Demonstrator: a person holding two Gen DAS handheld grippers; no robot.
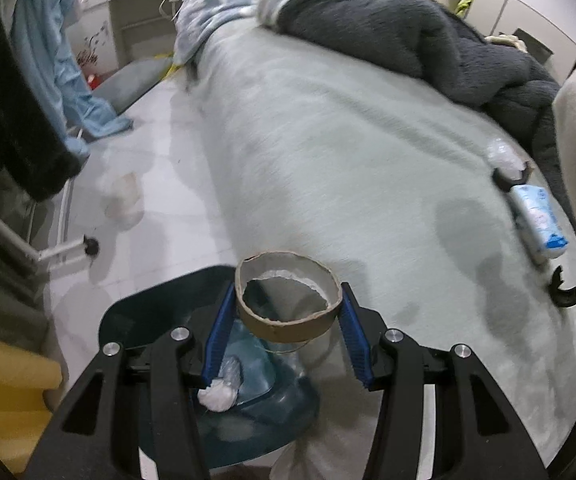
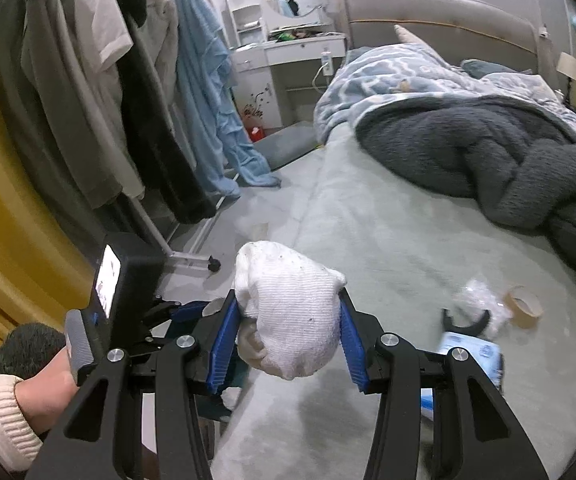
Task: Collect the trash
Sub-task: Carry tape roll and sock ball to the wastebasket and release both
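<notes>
Trash run, mid-carry by the look of it. The left hand-held gripper (image 1: 288, 312) is clenched on a brown cardboard tape-roll core (image 1: 290, 300), blue pads (image 1: 219, 336) pressed on either side of the ring. Right under it sits a dark teal plastic trash bin (image 1: 155, 308) on the floor at the edge of the bed, with a crumpled white tissue wad (image 1: 219, 394) and what looks like clear plastic already inside. So I'd say the step in hand is the drop: the ring hangs about over the bin's mouth, a bit toward the bed-side rim.

The right hand-held gripper (image 2: 290, 320) is clamped on a white knit sock-like cloth bundle (image 2: 288, 308), grubby, bulging out above and below the pads. It's over the bed edge, just beside the left tool; the bin is mostly hidden behind it in that view.

Still lying on the pale green fleece bed cover (image 2: 388, 240): 1 more brown tape-roll core (image 2: 524, 306), a crumpled clear plastic wrapper (image 2: 476, 300), a black curved plastic piece (image 2: 464, 322), and a blue-and-white tissue pack (image 2: 472, 354), which may not be trash at all.

Next move, my guess: centre the ring over the opening, then release so it doesn't clip the rim. Right one follows with the cloth. Then back for the wrapper, which is thin and will probably need a low pinch against the fleece.
</notes>
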